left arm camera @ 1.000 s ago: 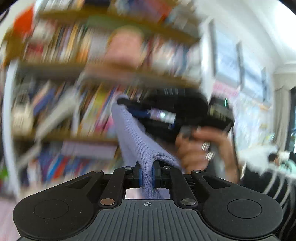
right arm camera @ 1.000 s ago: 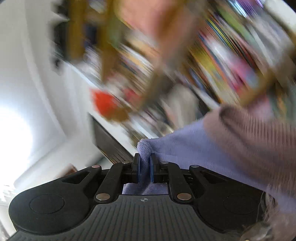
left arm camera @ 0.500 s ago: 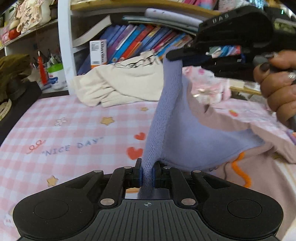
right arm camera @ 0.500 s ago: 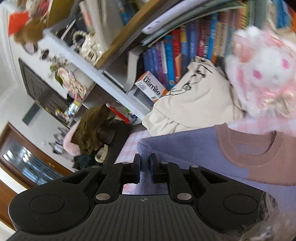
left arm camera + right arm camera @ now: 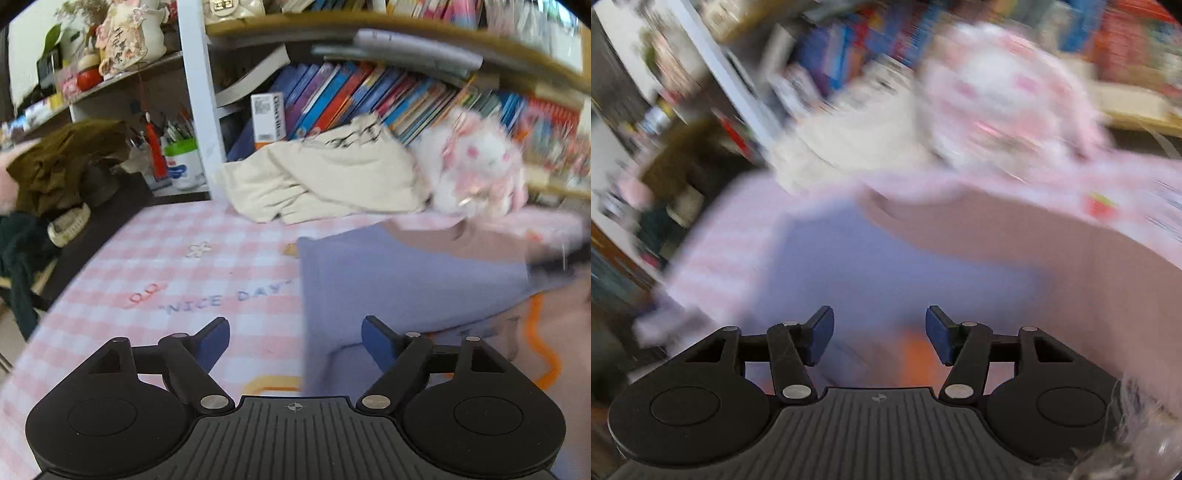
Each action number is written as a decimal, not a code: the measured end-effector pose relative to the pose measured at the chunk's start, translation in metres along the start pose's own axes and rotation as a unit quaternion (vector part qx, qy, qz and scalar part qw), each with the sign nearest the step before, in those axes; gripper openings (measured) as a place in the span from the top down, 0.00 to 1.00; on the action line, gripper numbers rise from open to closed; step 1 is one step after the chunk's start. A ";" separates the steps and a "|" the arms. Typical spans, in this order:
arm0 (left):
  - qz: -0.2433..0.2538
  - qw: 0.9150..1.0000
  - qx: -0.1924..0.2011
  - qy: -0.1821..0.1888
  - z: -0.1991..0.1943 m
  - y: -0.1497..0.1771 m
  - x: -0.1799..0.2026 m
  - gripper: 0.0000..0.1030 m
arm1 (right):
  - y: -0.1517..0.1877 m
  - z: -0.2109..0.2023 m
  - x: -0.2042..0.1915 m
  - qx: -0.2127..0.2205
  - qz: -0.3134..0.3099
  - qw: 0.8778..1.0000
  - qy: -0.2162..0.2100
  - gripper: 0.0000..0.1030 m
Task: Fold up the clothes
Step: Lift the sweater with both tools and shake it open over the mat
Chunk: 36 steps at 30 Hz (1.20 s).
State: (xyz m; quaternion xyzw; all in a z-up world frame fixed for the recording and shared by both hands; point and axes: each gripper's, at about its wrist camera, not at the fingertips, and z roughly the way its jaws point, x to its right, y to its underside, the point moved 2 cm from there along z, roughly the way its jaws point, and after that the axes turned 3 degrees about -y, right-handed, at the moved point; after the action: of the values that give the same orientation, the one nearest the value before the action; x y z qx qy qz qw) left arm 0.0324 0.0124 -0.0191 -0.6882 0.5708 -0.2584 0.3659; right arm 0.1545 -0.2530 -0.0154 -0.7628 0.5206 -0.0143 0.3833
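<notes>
A lilac and dusty-pink knit sweater (image 5: 399, 280) lies flat on the pink checked tablecloth (image 5: 155, 266). Its left edge runs down toward my left gripper (image 5: 295, 343), which is open and empty just above the cloth. In the blurred right wrist view the same sweater (image 5: 886, 266) spreads under my right gripper (image 5: 879, 334), which is also open and empty. An orange line on the sweater (image 5: 535, 343) shows at the right.
A cream garment (image 5: 321, 181) and a white-pink plush toy (image 5: 476, 166) lie at the table's back, before a bookshelf (image 5: 369, 92). A pen cup (image 5: 183, 162) and dark clothes (image 5: 62, 166) sit at the left beyond the table edge.
Both grippers held the sweater's lilac edge up in the air. They lowered it onto the table and both opened, and the sweater now lies flat.
</notes>
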 end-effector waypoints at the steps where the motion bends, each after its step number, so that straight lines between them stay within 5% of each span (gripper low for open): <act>1: 0.000 1.000 0.000 0.011 -0.003 0.001 0.007 0.21 | 0.013 -0.008 0.011 -0.005 -0.007 1.000 0.026 0.50; 4: 0.017 0.999 -0.018 0.028 0.000 0.003 0.033 0.21 | 0.045 -0.035 0.037 0.006 -0.006 0.997 0.073 0.51; 8: 0.078 0.995 -0.025 0.061 -0.005 0.005 0.088 0.22 | 0.075 -0.061 0.054 0.005 0.013 0.997 0.081 0.52; 13: 0.192 0.977 0.011 0.095 -0.009 0.000 0.164 0.22 | 0.104 -0.074 0.061 -0.028 -0.022 0.994 0.107 0.65; 17: 0.235 0.965 0.032 0.116 -0.003 -0.015 0.208 0.22 | 0.117 -0.081 0.055 -0.044 -0.045 0.995 0.081 0.86; 20: 0.276 0.953 0.027 0.121 0.009 -0.022 0.236 0.22 | 0.130 -0.085 0.042 -0.070 -0.068 0.994 0.039 0.88; 25: 0.334 0.936 0.015 0.114 0.029 -0.010 0.261 0.26 | 0.141 -0.091 0.036 -0.065 -0.086 0.994 0.030 0.89; 29: 0.370 0.924 0.020 0.091 0.037 0.002 0.274 0.60 | 0.143 -0.092 0.036 -0.058 -0.085 0.994 0.028 0.88; 31: 0.374 0.924 0.025 0.072 0.042 0.001 0.275 0.65 | 0.144 -0.092 0.037 -0.056 -0.084 0.995 0.026 0.88; 34: 0.359 0.931 0.033 0.059 0.044 -0.005 0.272 0.75 | 0.143 -0.092 0.037 -0.055 -0.080 0.995 0.024 0.88; 36: 0.338 0.938 0.027 0.065 0.048 -0.012 0.265 0.90 | 0.142 -0.093 0.038 -0.055 -0.078 0.995 0.023 0.88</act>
State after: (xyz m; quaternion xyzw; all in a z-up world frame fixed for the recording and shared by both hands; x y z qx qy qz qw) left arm 0.1332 -0.2345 -0.0550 -0.4261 0.7852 -0.1791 0.4122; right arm 0.0211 -0.3594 -0.0495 -0.8203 0.4684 -0.0330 0.3266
